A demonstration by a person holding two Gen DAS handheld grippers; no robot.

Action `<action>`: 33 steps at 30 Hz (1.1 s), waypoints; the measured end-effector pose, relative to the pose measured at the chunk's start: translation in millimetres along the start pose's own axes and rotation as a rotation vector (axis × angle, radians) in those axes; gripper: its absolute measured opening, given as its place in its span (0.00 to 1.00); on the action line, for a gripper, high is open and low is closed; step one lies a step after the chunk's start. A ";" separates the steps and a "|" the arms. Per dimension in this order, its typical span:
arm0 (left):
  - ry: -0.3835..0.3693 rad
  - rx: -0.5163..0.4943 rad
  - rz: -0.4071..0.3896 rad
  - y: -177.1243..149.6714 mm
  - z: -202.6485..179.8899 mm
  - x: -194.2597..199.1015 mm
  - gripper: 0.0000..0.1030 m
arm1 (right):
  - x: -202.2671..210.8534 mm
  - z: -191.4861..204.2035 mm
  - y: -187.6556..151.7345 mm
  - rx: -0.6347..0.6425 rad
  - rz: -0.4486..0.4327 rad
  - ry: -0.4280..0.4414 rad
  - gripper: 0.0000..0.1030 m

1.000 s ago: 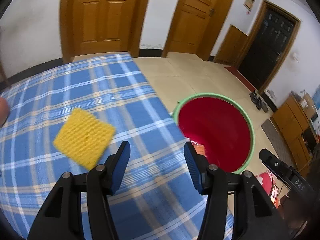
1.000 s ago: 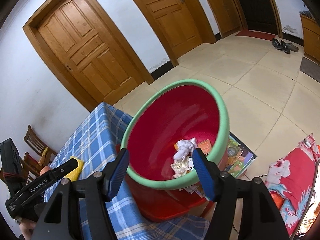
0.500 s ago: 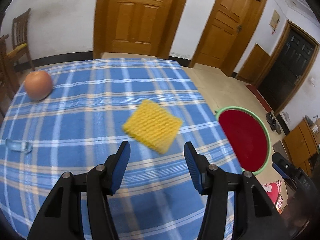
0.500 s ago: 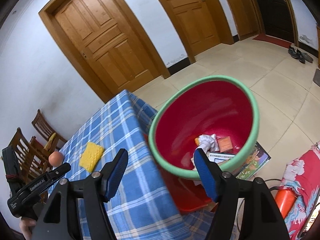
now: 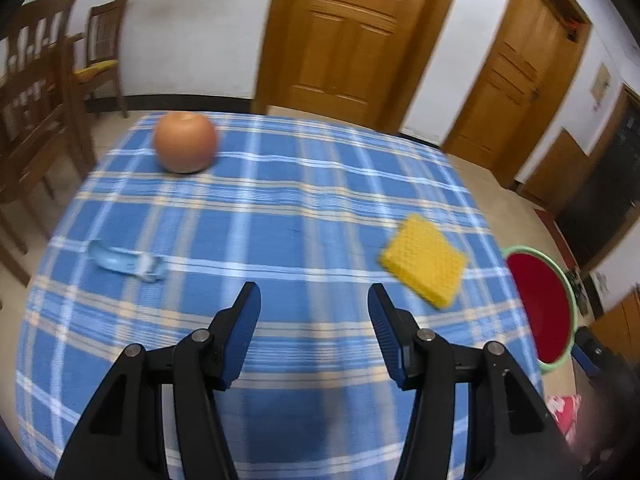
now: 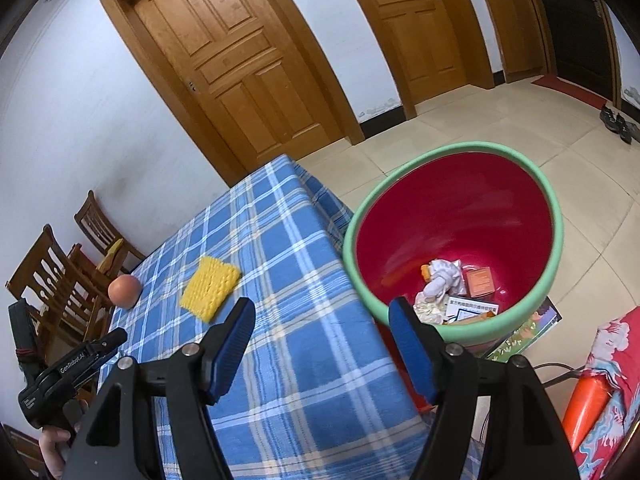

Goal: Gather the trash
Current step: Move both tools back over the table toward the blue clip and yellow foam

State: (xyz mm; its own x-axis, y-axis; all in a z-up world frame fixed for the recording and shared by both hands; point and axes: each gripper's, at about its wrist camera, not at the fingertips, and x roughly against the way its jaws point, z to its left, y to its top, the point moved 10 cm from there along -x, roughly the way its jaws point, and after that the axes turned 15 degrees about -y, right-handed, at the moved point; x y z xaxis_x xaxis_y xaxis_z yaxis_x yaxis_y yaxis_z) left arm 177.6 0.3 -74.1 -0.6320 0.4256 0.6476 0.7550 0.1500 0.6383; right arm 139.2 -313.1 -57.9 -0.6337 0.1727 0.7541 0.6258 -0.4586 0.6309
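A red bin with a green rim (image 6: 452,240) stands beside the table's right edge and holds crumpled paper (image 6: 440,280) and cards; it also shows in the left wrist view (image 5: 538,312). On the blue plaid cloth (image 5: 280,208) lie a yellow sponge (image 5: 426,264), a pale blue wrapper (image 5: 126,264) and an orange fruit (image 5: 185,142). My left gripper (image 5: 314,300) is open and empty above the cloth, between wrapper and sponge. My right gripper (image 6: 322,316) is open and empty over the table's near edge, next to the bin. The sponge (image 6: 210,286) and fruit (image 6: 124,291) show in the right wrist view.
Wooden chairs (image 5: 44,92) stand at the table's left side. Wooden doors (image 5: 340,36) are behind the table. A red patterned cloth (image 6: 608,380) and an orange object (image 6: 588,404) lie on the floor right of the bin. Shoes (image 6: 618,122) sit on the far floor.
My left gripper has swung left from the bin toward the table's middle, bringing the fruit and wrapper into view. My right gripper has drawn back from the bin toward the table.
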 end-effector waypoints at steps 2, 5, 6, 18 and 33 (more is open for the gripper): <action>0.020 0.031 -0.012 1.7 14.9 4.2 0.54 | -2.2 6.2 -0.3 0.013 0.005 0.005 0.70; 0.054 0.073 -0.032 4.4 36.3 8.7 0.54 | -5.2 15.2 0.7 0.029 0.008 0.010 0.70; 0.065 0.087 -0.039 5.2 43.7 9.4 0.54 | -6.1 18.4 0.9 0.035 0.009 0.013 0.70; 0.167 0.220 -0.075 14.0 110.0 -3.4 0.54 | -18.5 53.1 -0.7 0.099 0.028 0.042 0.70; 0.223 0.121 -0.066 18.3 113.2 -16.1 0.54 | -40.6 97.4 -3.0 0.177 0.070 0.066 0.70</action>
State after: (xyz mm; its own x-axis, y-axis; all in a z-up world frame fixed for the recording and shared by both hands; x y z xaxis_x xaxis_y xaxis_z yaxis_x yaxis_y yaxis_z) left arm 221.3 97.3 -119.9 -0.6931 0.2063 0.6907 0.7181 0.2825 0.6361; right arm 207.3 -233.8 -72.7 -0.6103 0.0856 0.7875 0.7360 -0.3063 0.6037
